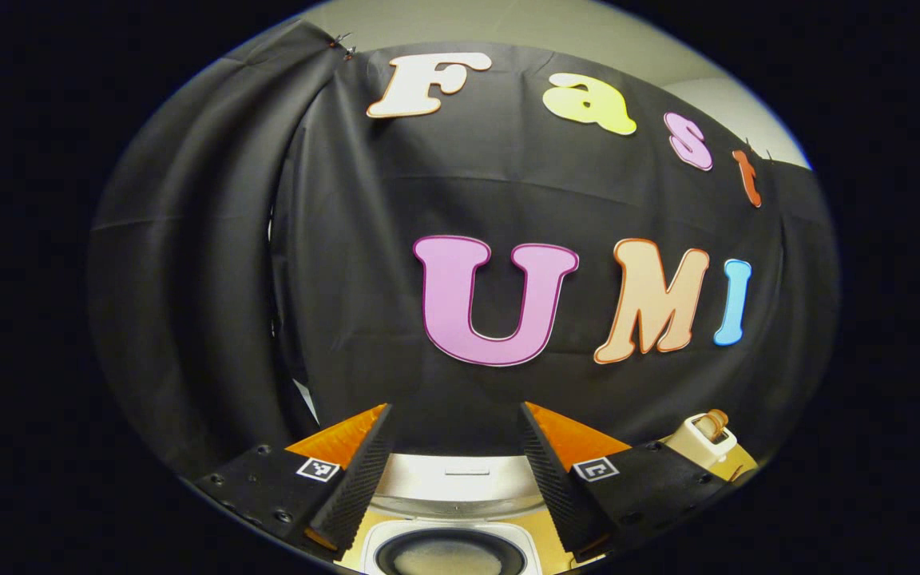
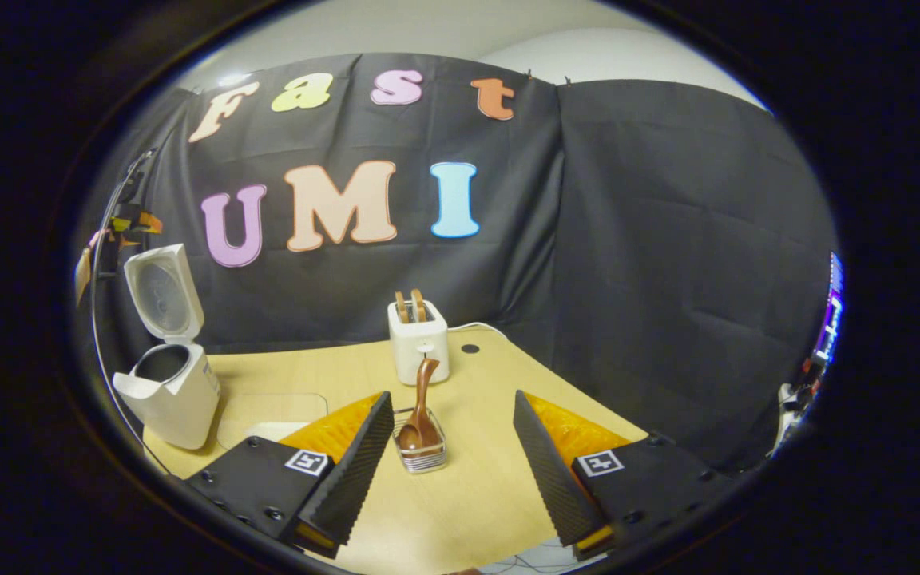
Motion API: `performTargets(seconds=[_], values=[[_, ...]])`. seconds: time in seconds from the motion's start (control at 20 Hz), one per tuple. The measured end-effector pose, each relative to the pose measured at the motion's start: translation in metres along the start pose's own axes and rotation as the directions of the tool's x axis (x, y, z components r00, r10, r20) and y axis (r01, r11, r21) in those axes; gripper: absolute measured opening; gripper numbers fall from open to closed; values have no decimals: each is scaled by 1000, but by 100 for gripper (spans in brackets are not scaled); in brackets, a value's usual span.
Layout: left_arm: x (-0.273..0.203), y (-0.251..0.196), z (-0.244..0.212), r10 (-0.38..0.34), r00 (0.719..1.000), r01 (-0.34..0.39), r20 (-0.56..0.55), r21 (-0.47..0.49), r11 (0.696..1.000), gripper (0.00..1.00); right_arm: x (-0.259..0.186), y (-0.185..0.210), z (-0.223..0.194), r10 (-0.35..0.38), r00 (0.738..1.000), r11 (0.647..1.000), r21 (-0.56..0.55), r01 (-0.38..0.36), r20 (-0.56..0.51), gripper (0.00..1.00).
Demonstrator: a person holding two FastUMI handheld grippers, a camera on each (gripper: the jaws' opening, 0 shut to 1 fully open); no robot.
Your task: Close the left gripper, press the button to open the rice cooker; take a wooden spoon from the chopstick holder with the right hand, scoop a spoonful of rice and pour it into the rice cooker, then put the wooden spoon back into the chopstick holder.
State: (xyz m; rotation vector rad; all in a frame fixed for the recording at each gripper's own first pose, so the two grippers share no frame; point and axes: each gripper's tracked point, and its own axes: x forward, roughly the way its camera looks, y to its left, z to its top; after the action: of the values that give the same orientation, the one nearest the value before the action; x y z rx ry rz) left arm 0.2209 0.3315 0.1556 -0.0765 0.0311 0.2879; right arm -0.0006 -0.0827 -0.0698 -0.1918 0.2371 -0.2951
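Note:
The white rice cooker (image 2: 168,391) stands at the table's left with its lid (image 2: 160,291) raised upright. In the left gripper view its dark inner pot (image 1: 446,553) lies just below my open left gripper (image 1: 455,409), with the lid's inside (image 1: 460,477) behind it. A brown wooden spoon (image 2: 422,403) stands bowl-down in a small clear chopstick holder (image 2: 422,455) on the table. My right gripper (image 2: 452,399) hovers open before it, the spoon slightly left of centre between the fingers and apart from both.
A white toaster (image 2: 418,339) with two slices of bread stands behind the holder and appears as the toaster (image 1: 703,438) at the lower right. The wooden table (image 2: 476,495) ends at the right against the black cloth. A pale shape (image 2: 268,431) lies partly hidden behind one finger.

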Motion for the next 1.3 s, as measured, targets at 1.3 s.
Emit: performTargets(seconds=[1.3], values=[[-64,0,-66,39,999,-41,24,63,997,83,-6,86,40,301,953,952,-74,-298,31,95]])
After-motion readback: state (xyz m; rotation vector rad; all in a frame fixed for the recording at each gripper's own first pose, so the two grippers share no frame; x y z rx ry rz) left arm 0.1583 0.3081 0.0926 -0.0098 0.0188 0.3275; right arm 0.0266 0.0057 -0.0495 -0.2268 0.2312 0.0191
